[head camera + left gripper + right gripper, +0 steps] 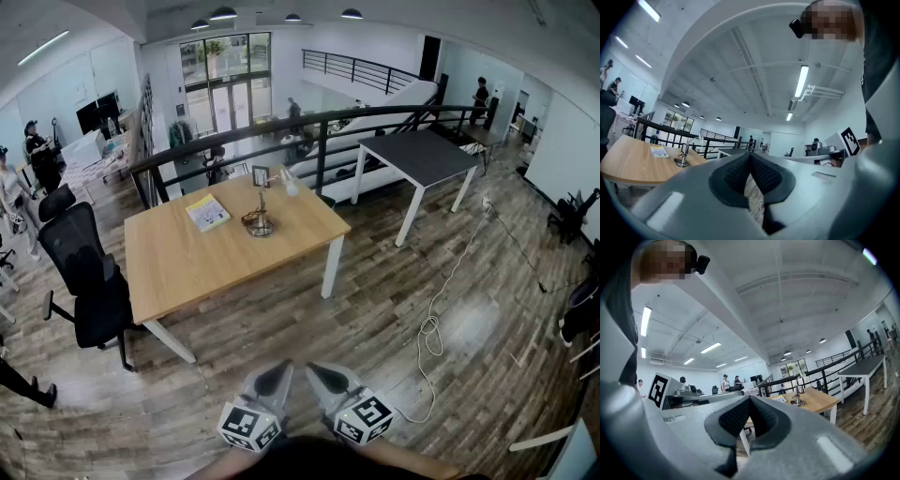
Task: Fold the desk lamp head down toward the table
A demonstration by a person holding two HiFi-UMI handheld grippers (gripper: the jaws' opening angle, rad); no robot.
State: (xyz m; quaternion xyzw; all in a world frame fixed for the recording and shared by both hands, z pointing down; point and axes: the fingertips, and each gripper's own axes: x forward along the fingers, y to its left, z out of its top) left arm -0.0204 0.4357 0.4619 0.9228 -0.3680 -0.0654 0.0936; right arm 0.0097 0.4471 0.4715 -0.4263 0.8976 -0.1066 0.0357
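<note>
Both tongs shut and empty, well away from the lamp.
The left tongs (pixel 277 370) and right tongs (pixel 319 372) are held side by side close to the person above the wooden floor (pixel 394 319), each pair pressed together on nothing. The desk lamp (pixel 262 204) stands on the wooden surface (pixel 202 267) near its far edge, arm upright, with a yellow booklet (pixel 208 213) near it.

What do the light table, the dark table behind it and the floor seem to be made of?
The light table: pale wood or wood-look laminate, matte, with faint grain, on white legs that look like painted metal. The dark table: a smooth dark grey top, probably laminate, also on white legs. The floor: grey-brown planks with visible seams, wood or vinyl, with a soft sheen.
</note>
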